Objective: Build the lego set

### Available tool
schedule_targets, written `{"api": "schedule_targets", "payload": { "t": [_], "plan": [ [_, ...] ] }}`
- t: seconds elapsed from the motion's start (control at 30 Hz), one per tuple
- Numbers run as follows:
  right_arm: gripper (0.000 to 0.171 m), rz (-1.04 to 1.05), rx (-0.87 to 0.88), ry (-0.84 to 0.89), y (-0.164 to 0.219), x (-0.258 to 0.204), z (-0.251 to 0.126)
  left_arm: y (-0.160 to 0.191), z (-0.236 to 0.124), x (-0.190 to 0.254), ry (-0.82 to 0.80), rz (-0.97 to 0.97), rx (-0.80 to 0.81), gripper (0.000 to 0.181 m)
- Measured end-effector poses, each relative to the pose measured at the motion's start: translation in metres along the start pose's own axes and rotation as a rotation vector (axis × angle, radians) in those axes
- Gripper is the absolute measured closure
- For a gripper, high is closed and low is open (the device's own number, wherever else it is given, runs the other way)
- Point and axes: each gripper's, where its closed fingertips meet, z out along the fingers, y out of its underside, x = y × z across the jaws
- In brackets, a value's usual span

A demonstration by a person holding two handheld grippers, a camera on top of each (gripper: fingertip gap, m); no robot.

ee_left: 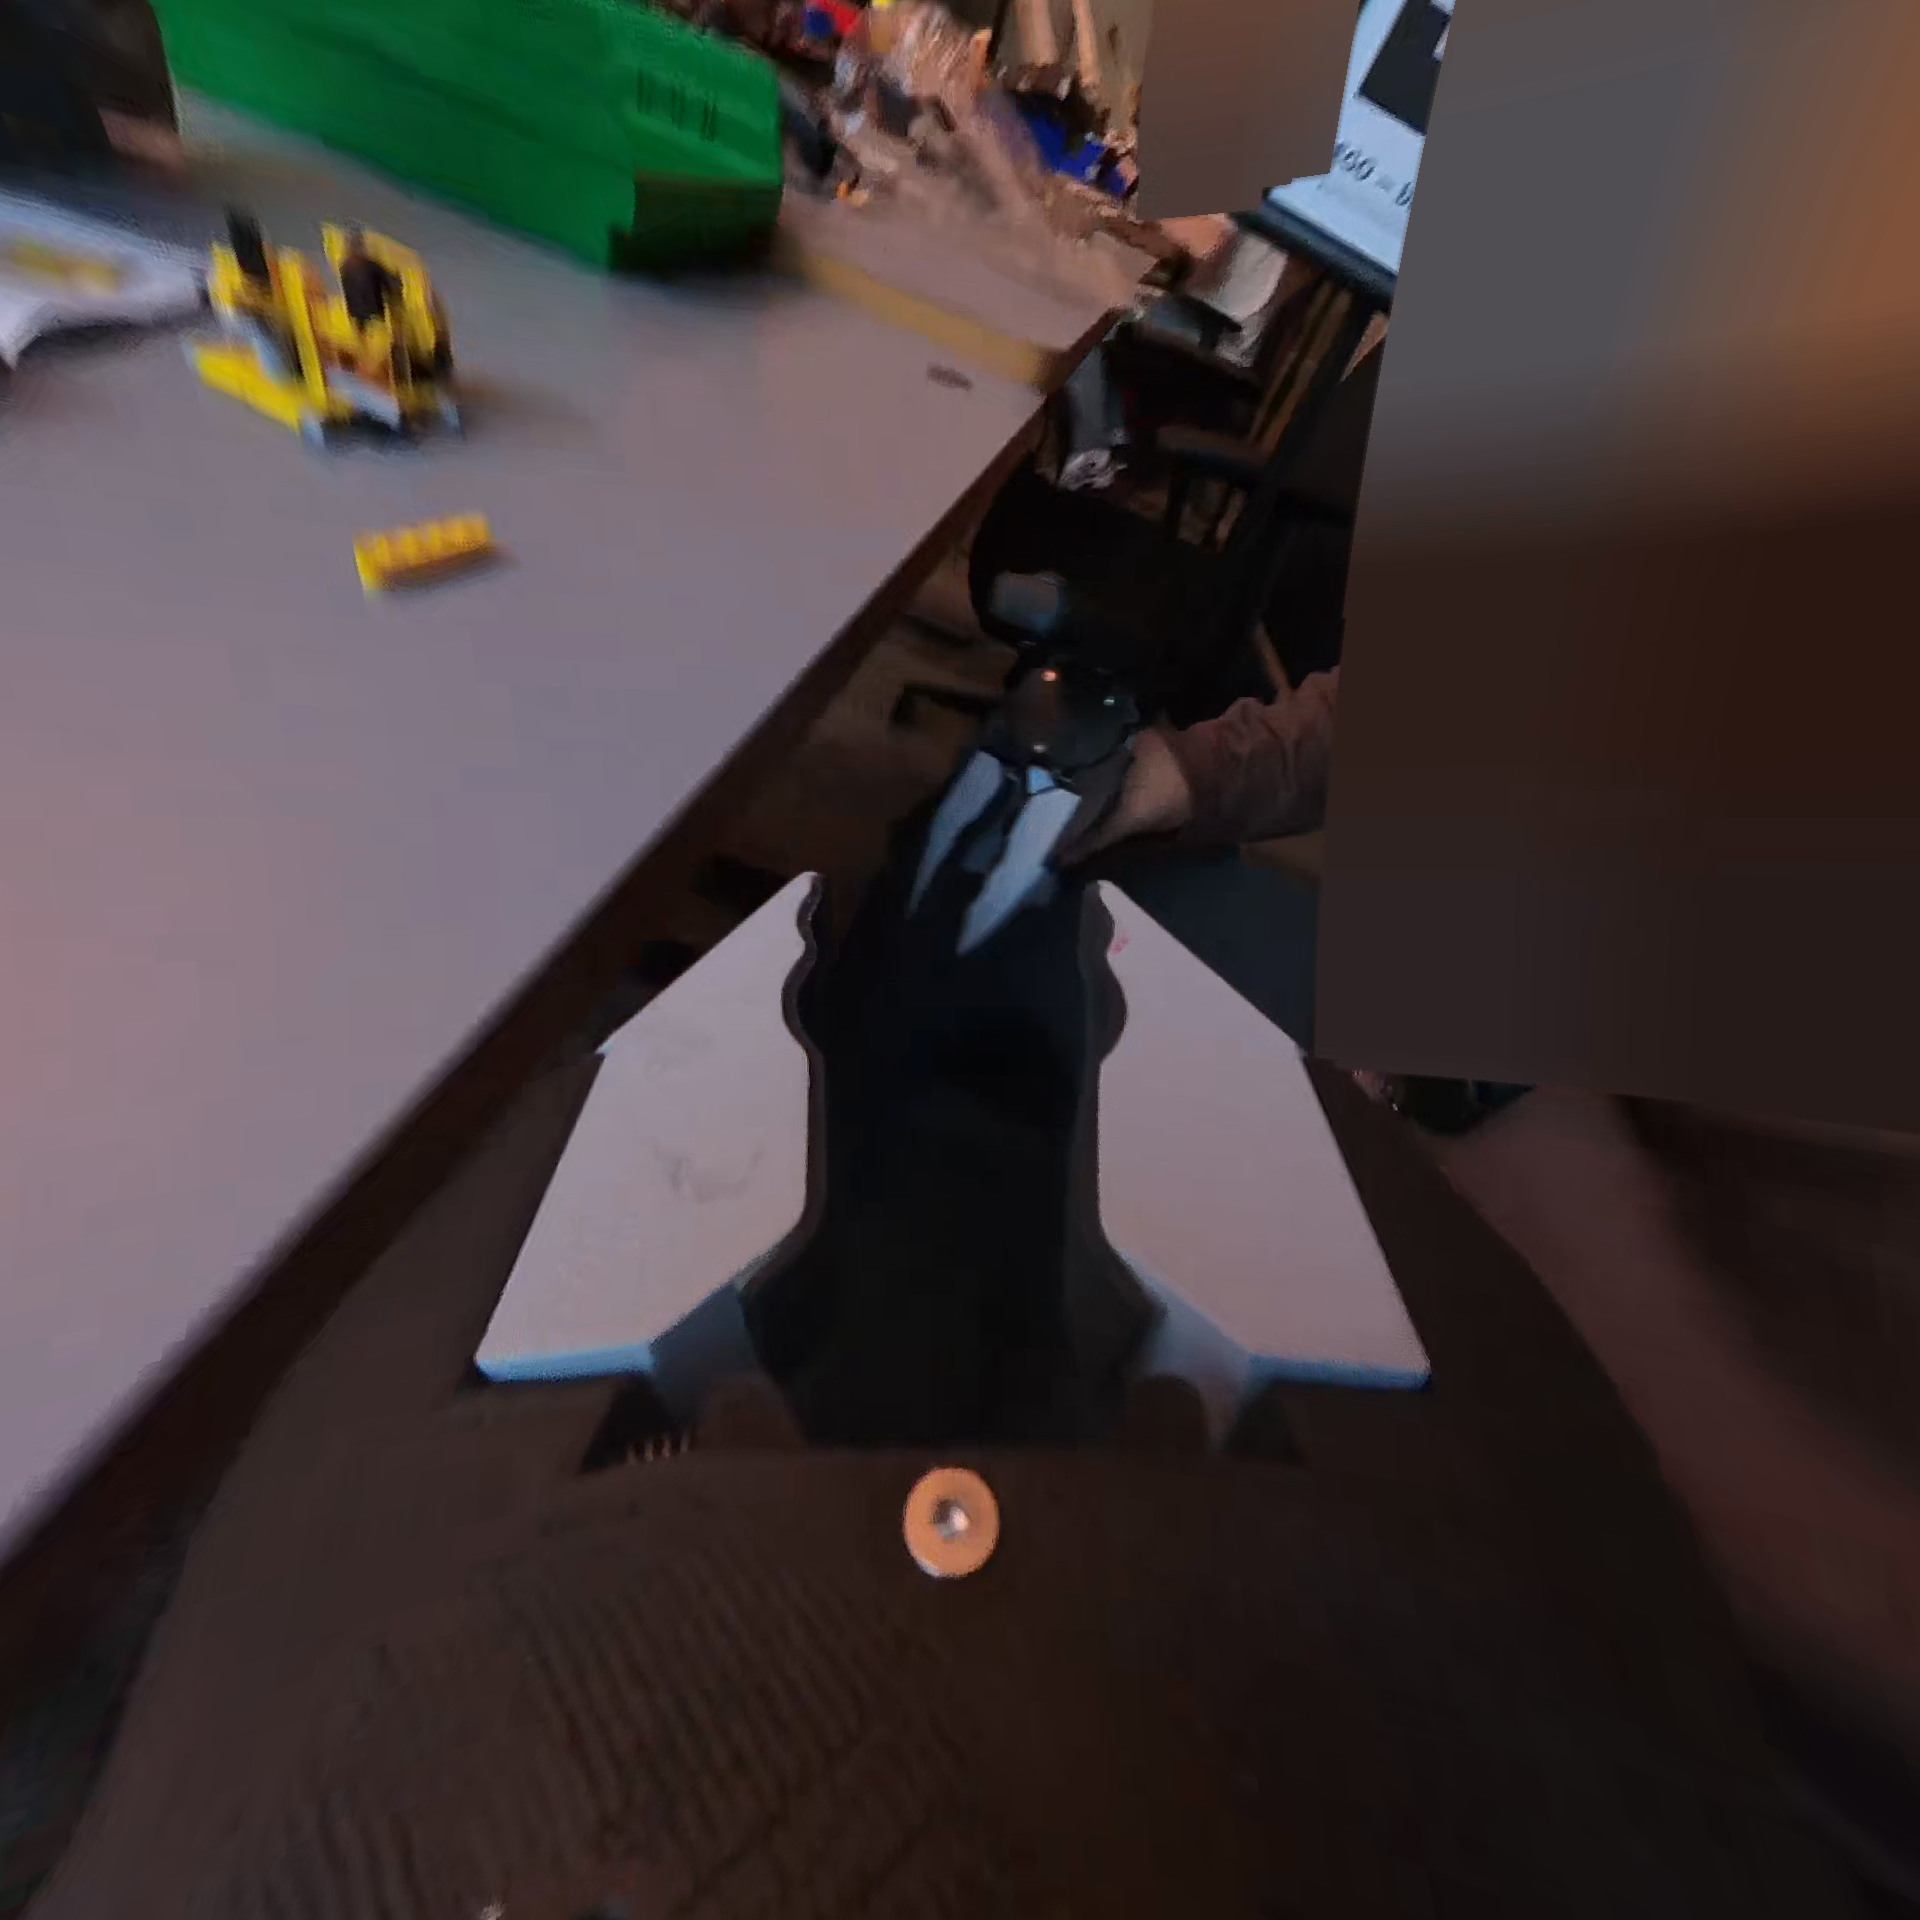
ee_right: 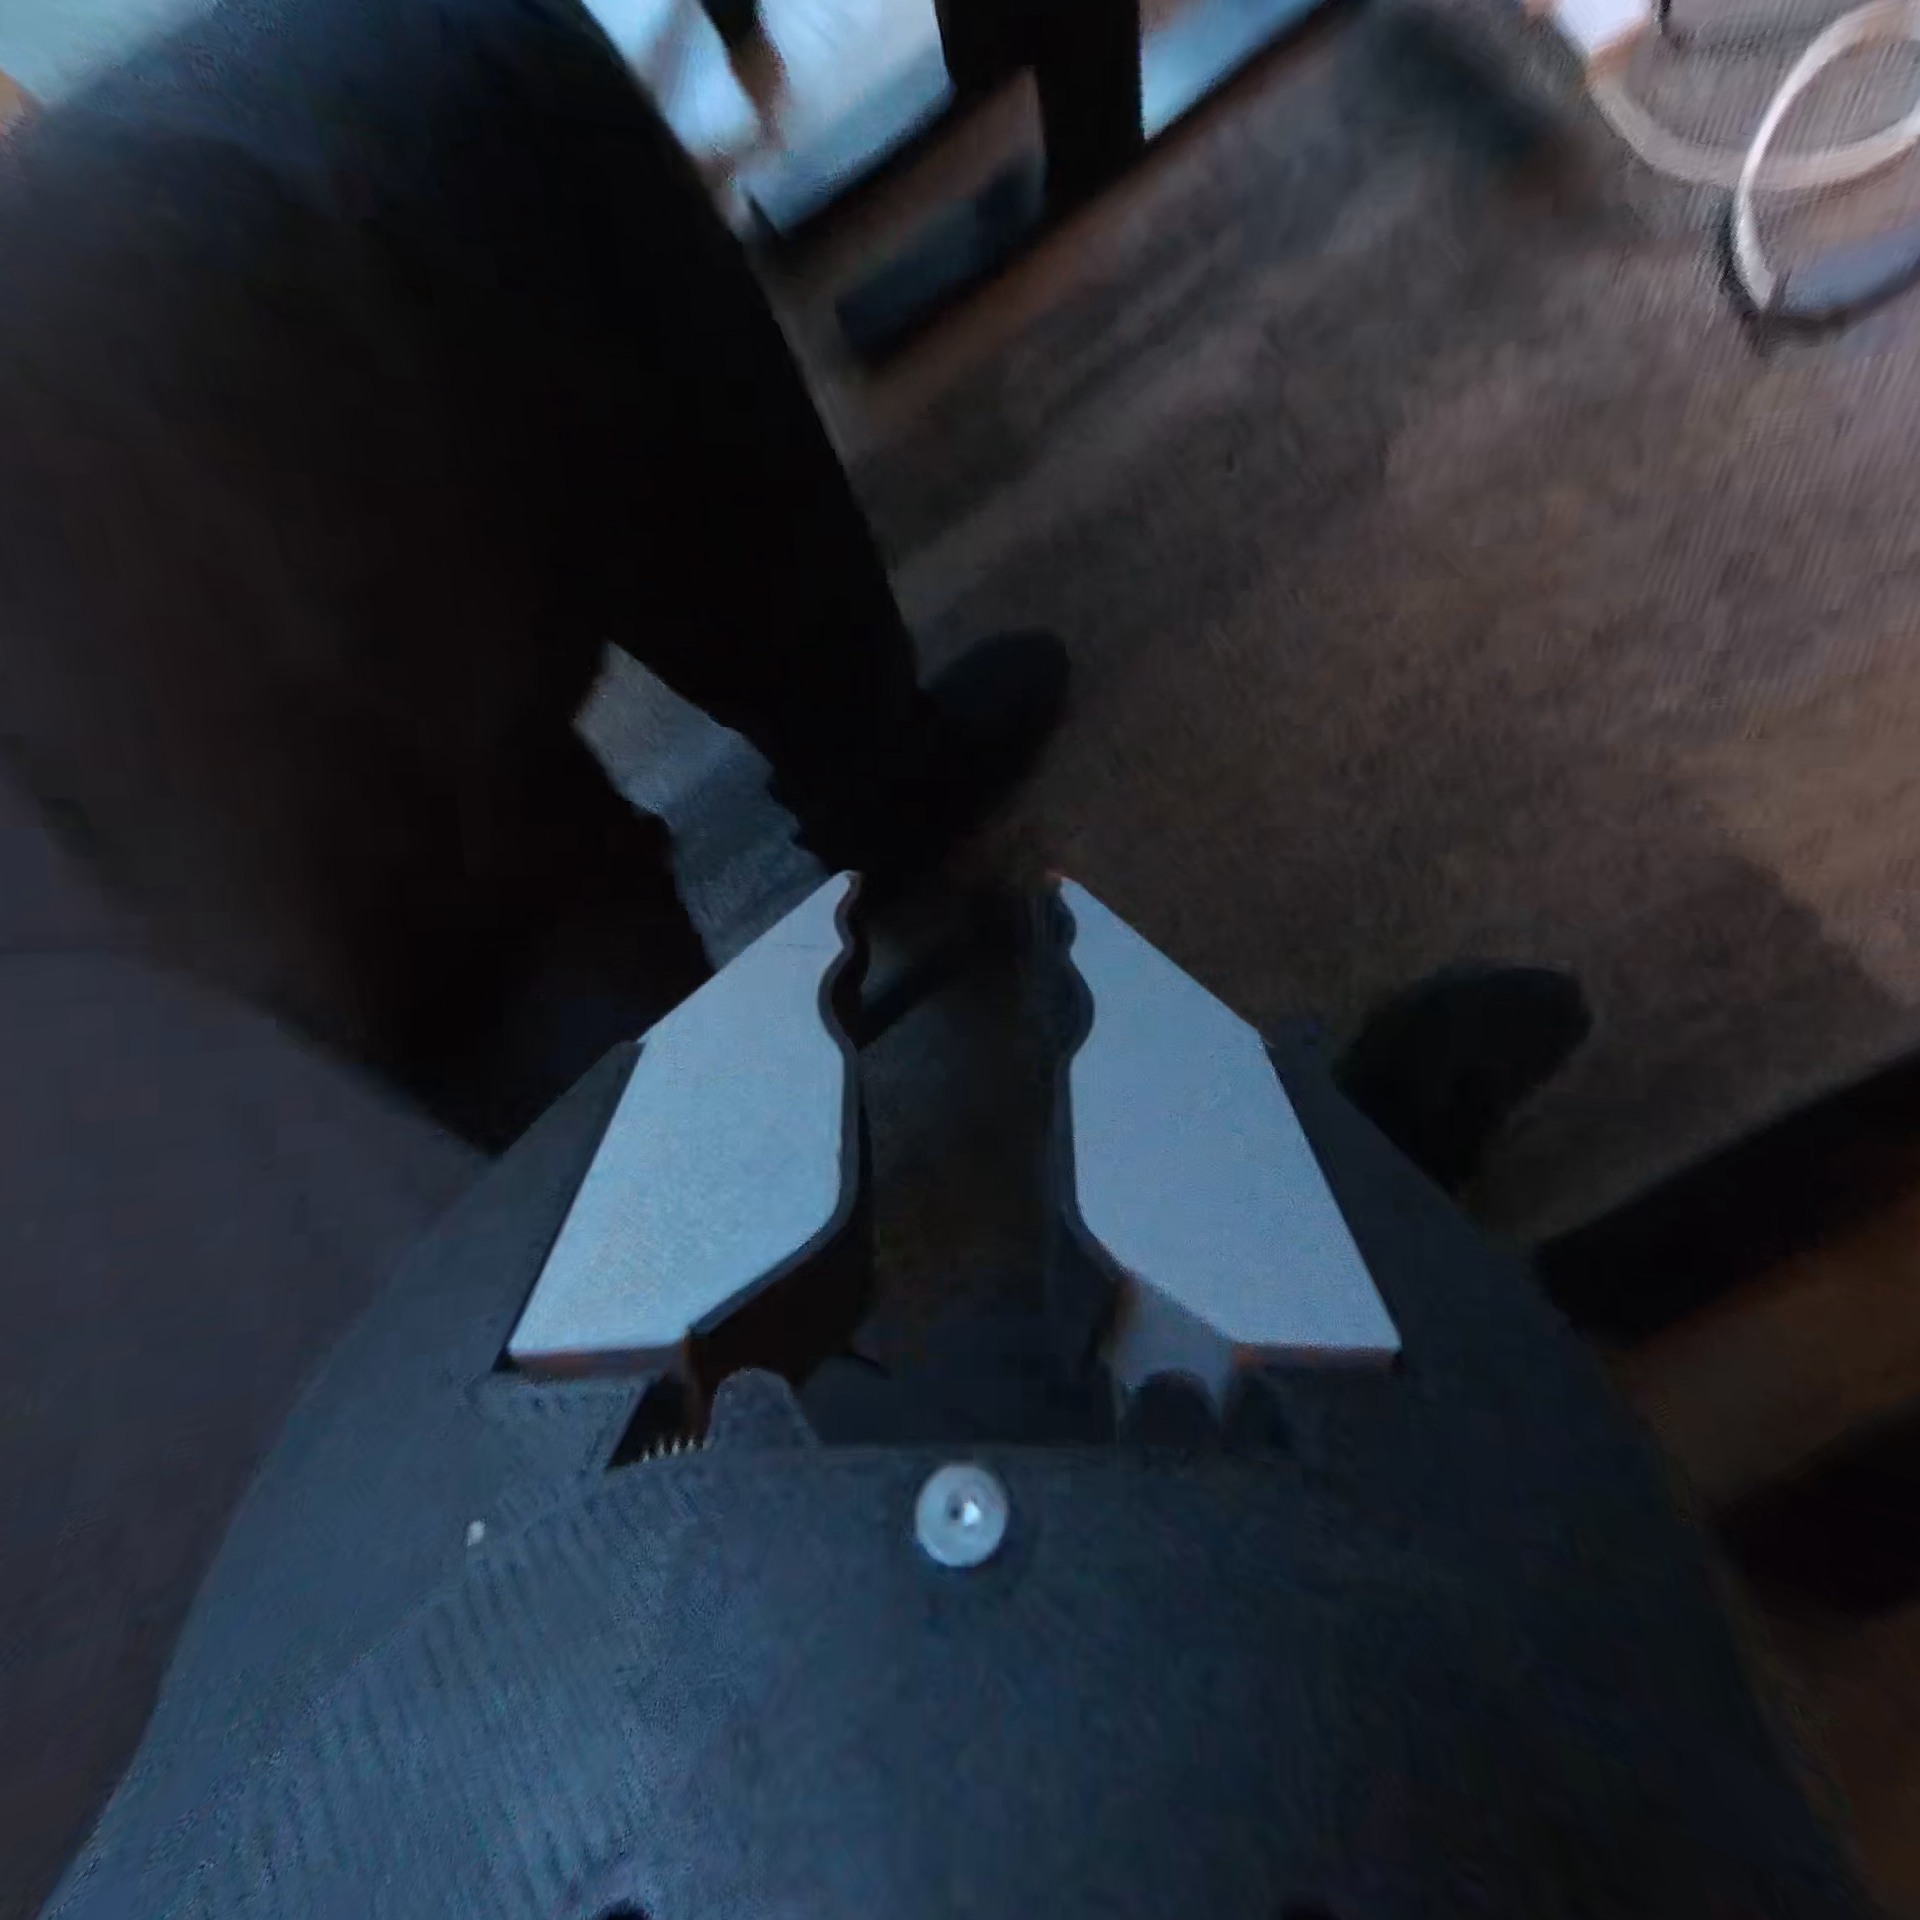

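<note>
A partly built yellow and black lego model [ee_left: 322,332] stands on the grey table [ee_left: 312,831] at the far left. A loose yellow brick [ee_left: 426,551] lies in front of it. My left gripper [ee_left: 956,899] is open and empty, held off the table's near edge, well away from the model. My right gripper [ee_right: 954,894] is open and empty and points down at the carpet [ee_right: 1403,623], below the table. It also shows in the left wrist view [ee_left: 987,862], held by a hand. No lego piece appears in the right wrist view.
A green box [ee_left: 499,114] and a booklet [ee_left: 73,270] lie at the back of the table. Clutter [ee_left: 935,104] sits behind the box. A dark trouser leg [ee_right: 364,520] and shoe [ee_right: 997,696] are by the right gripper. White cable loops [ee_right: 1787,156] lie on the floor. Across from one pair of fingers to the other is roughly 30 cm. The loose yellow brick [ee_left: 426,551] lies some 15 cm from my left tips, 30 cm from my right tips.
</note>
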Motion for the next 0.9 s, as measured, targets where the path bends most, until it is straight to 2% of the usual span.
{"api": "schedule_targets", "payload": {
  "t": [0.07,0.13,0.23,0.27,0.3,0.37,0.5,0.6,0.73,0.9],
  "plan": [
    [0.132,0.027,-0.112,0.002,0.026,0.019,0.042,0.034,-0.005,0.005,-0.052,-0.059,-0.024,0.136],
    [0.134,0.003,-0.241,0.022,0.061,0.045,0.090,0.071,-0.009,0.009,-0.160,-0.064,-0.043,0.135],
    [0.155,0.033,-0.331,-0.015,0.116,0.084,0.160,0.126,-0.011,0.006,-0.334,-0.110,-0.039,0.140],
    [0.153,0.046,-0.346,0.014,0.136,0.105,0.181,0.141,-0.012,0.001,-0.402,-0.141,-0.015,0.141],
    [0.137,0.071,-0.374,0.065,0.158,0.130,0.199,0.153,-0.014,-0.002,-0.466,-0.186,0.016,0.142],
    [0.132,0.154,-0.430,0.132,0.203,0.175,0.228,0.168,-0.018,-0.001,-0.544,-0.248,0.068,0.144],
    [0.128,0.138,-0.486,0.223,0.268,0.240,0.270,0.197,-0.027,0.002,-0.766,-0.189,0.048,0.150],
    [0.130,0.020,-0.524,0.220,0.303,0.260,0.299,0.226,-0.017,0.008,-0.800,-0.262,-0.021,0.156],
    [0.134,0.009,-0.517,0.239,0.322,0.275,0.332,0.261,-0.021,0.017,-0.910,-0.227,-0.206,0.170],
    [0.143,0.026,-0.598,0.332,0.347,0.293,0.350,0.273,-0.024,0.021,-0.923,-0.260,-0.229,0.172]
  ]
}}
